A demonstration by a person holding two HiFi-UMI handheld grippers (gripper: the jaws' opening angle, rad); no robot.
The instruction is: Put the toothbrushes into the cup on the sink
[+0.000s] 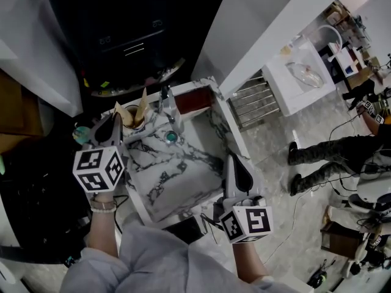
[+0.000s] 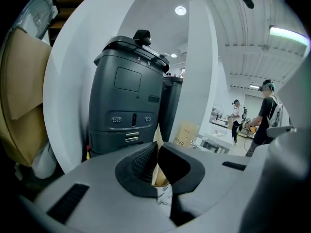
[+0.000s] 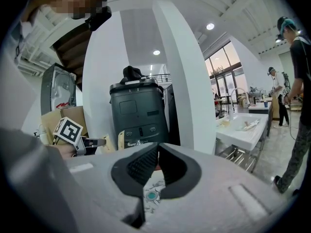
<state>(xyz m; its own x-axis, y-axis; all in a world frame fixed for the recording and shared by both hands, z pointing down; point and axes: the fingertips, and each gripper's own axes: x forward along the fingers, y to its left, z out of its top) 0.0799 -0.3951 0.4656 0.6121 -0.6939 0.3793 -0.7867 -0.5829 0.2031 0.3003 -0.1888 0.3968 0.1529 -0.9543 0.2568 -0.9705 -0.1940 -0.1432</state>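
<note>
- Head view: a marble sink (image 1: 183, 177) sits centre frame, with a tap (image 1: 166, 99) at its far rim and a green drain (image 1: 171, 137) in the basin.
- The cup (image 1: 131, 116) stands on the far left corner of the sink, just beside the tap. Tan pointed pieces (image 1: 143, 102) stand up at the cup. Whether these are the toothbrushes cannot be made out.
- The left claw (image 1: 115, 122) points at the cup, its tips touching or very near one of the tan pieces. The right claw (image 1: 231, 159) hangs over the near right rim of the sink, well apart from the cup.
- A white washbasin (image 1: 299, 75) stands on a metal frame to the right. A person's legs (image 1: 317, 157) show on the floor near it.
- Left gripper view: the jaws meet at the tips. A tan piece shows in line with the slit, both above the tips and below them. Whether it is pinched cannot be told. A grey bin (image 2: 129, 96) stands behind, with a cardboard box (image 2: 187, 135) to its right.
- Right gripper view: the jaws are drawn together at the tips with nothing between them. The drain shows through the gap beneath. The left claw's marker cube (image 3: 68, 130) appears at left.
</note>
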